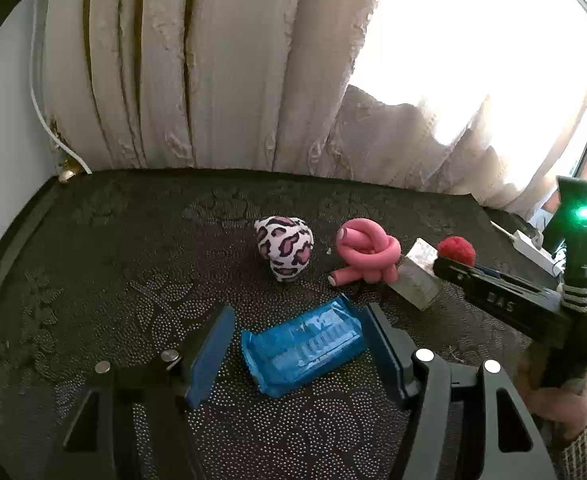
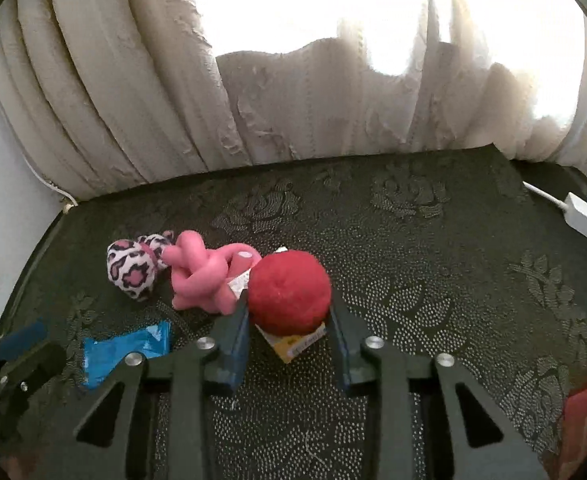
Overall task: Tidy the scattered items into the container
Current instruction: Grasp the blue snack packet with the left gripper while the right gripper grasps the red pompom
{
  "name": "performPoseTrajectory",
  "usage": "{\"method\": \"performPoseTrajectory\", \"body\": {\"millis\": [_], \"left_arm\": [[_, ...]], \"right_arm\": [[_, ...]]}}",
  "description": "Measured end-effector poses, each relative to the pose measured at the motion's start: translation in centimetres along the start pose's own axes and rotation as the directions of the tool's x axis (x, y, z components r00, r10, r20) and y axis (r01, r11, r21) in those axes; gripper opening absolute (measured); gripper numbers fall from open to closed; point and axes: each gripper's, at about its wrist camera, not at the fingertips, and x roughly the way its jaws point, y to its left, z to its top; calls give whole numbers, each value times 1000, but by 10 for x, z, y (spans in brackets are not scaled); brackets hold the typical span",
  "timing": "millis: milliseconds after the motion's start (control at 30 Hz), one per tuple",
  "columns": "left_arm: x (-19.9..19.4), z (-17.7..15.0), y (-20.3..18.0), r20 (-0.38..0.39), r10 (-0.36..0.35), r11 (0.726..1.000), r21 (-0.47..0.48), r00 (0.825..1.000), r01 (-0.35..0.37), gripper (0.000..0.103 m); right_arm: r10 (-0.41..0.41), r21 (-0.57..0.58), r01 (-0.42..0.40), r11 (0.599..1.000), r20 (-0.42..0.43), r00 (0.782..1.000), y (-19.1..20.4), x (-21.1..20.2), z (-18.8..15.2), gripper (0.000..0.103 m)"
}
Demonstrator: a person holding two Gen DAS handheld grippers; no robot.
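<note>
Near the middle of the right wrist frame, the red ball [image 2: 289,290] is pinched by the right gripper [image 2: 291,322], while the blue packet [image 1: 303,346] is straddled by the spread left gripper [image 1: 293,350], so either could be dropped if squeezed loosely.

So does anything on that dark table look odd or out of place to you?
Mostly a scatter of small things: a blue packet lying askew and crumpled between the left gripper's fingers, and a pink foam roller tied in a knot beside a leopard-print plush. The red pom-pom ball is clamped in the right gripper. No container is in view.
</note>
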Motion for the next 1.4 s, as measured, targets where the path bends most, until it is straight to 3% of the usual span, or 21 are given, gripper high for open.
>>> {"method": "performPoseTrajectory", "body": {"millis": [167, 233, 300, 400, 500, 667, 767, 867, 933, 1000, 1100, 1200, 1300, 1400], "left_arm": [[9, 1, 0, -41, -21, 999, 24, 999, 22, 69], [13, 0, -1, -57, -33, 998, 58, 998, 36, 88], [17, -3, -6, -63, -32, 990, 133, 998, 40, 95], [26, -7, -5, -56, 16, 968, 251, 998, -2, 95], [34, -9, 5, -67, 32, 966, 256, 997, -13, 95], [43, -15, 6, -147, -74, 966, 235, 986, 108, 95], [41, -26, -17, -173, -109, 933, 322, 979, 161, 95], [33, -40, -45, -189, -143, 873, 438, 972, 214, 95], [24, -47, -60, -209, -198, 830, 484, 958, 277, 95], [12, -50, -70, -188, -231, 796, 528, 955, 296, 95], [-1, -42, -67, -78, -175, 807, 559, 981, 189, 95], [0, -27, -45, 38, -73, 842, 537, 997, 41, 95], [18, -15, -24, 35, -23, 857, 516, 999, 1, 95], [36, -13, -12, -16, -23, 835, 549, 1000, 28, 95]], "right_arm": [[3, -1, -3, 1000, 53, 999, 0, -31, -6, 35], [1, -13, 0, 1000, 72, 997, 3, -45, -12, 35], [-4, -25, 6, 1000, 80, 997, 6, -56, -19, 35], [14, -17, -12, 1000, 79, 997, 7, -70, -32, 35], [30, 5, -30, 1000, 71, 997, 5, -78, -44, 35], [48, 13, -49, 999, 68, 997, 8, -87, -56, 35], [54, 17, -56, 998, 77, 996, 9, -92, -59, 35], [54, 27, -57, 998, 87, 995, 6, -98, -61, 35], [51, 41, -55, 998, 94, 994, 1, -101, -63, 35], [51, 59, -57, 997, 98, 994, -4, -104, -65, 35], [49, 79, -57, 995, 107, 993, -12, -108, -68, 35], [52, 90, -62, 994, 108, 993, -16, -109, -70, 35], [60, 90, -69, 994, 101, 993, -16, -106, -71, 35], [67, 85, -76, 994, 99, 993, -15, -104, -72, 35]]}}
